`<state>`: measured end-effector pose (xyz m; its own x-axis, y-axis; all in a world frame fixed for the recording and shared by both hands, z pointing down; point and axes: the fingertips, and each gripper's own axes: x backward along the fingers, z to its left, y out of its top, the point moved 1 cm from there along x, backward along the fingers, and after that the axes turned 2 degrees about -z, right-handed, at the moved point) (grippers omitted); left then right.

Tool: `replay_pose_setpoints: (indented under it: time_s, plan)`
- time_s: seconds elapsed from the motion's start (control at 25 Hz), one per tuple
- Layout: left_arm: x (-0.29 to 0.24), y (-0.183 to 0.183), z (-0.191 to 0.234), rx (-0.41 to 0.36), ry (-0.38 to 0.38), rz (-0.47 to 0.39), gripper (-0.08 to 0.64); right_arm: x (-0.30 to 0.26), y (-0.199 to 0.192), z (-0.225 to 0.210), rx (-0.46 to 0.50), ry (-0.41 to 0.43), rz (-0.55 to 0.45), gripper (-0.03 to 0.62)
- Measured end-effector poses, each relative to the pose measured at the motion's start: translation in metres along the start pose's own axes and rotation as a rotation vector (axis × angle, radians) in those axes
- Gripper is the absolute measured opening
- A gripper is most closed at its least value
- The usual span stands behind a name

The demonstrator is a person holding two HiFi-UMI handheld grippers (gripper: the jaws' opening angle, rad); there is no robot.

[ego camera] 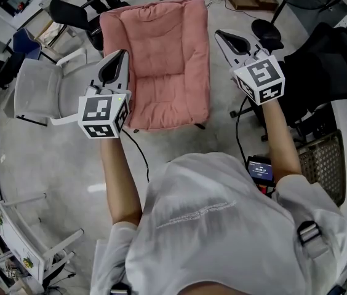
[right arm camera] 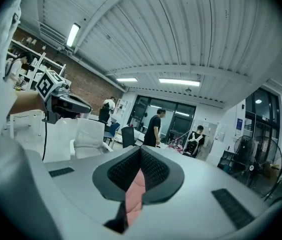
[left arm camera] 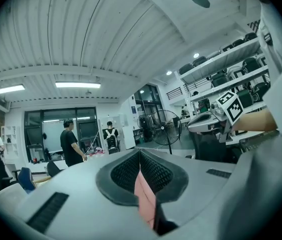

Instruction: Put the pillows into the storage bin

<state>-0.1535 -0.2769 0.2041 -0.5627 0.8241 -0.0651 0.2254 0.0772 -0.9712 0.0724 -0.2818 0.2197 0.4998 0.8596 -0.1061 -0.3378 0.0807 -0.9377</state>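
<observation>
Beyond our white shirt (ego camera: 223, 226), we hold left gripper (ego camera: 122, 54) and right gripper (ego camera: 220, 34) with fingers shut, empty; pink pillow (ego camera: 167, 66) lies ungrasped, bin unseen

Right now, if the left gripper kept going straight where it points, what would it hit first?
Probably nothing near: the left gripper points level across the room, above the pink cushioned seat, toward a distant standing fan. Depth is uncertain.
</observation>
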Motion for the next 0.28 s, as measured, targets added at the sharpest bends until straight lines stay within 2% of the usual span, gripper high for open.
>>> replay_pose_setpoints:
  time_s: [0.28]
  plan:
    - [-0.0004, 0.0042, 0.0048, 0.003, 0.006, -0.009, 0.017, -0.0021, 0.0040, -0.0011, 0.021, 0.018, -0.004, 0.025]
